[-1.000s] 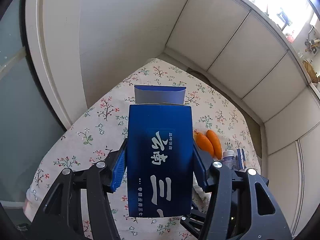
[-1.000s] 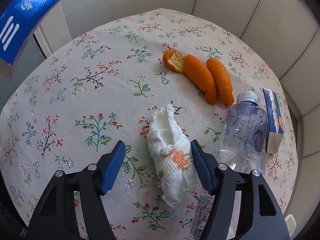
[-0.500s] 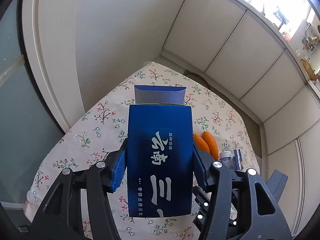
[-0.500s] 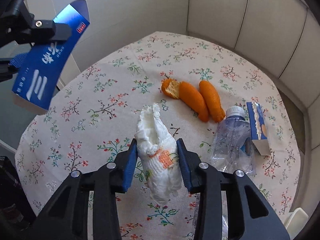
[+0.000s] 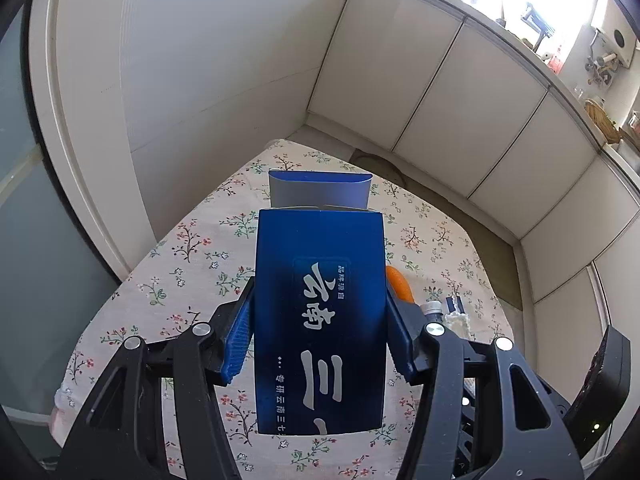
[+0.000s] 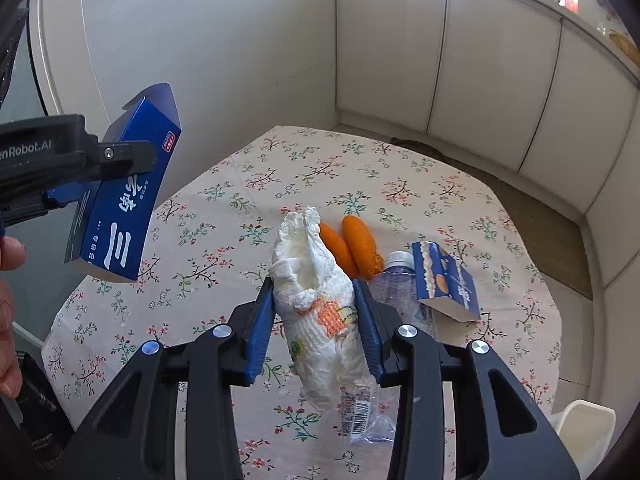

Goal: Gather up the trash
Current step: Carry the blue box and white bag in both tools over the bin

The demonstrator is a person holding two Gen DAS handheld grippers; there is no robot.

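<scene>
My left gripper [image 5: 318, 332] is shut on a tall dark blue carton [image 5: 320, 320] with white characters and an open top flap, held above the floral tablecloth [image 5: 192, 264]. The same blue carton [image 6: 120, 208] shows at the left of the right wrist view, clamped by the left gripper's black finger. My right gripper [image 6: 314, 328] is shut on a crumpled white tissue wad [image 6: 316, 304] with an orange print, lifted off the table. Orange peel pieces [image 6: 352, 244], a clear plastic bottle [image 6: 396, 292] and a small blue box [image 6: 446, 280] lie on the cloth beyond it.
The round table with the floral cloth [image 6: 224, 216] stands near white cabinet doors [image 6: 480, 80] and a wall. A white container edge [image 6: 584, 432] sits at the lower right. A hand [image 6: 8, 280] shows at the left edge.
The right gripper closed on the tissue wad and raised it off the table. The left gripper kept hold of the blue carton and hardly moved.
</scene>
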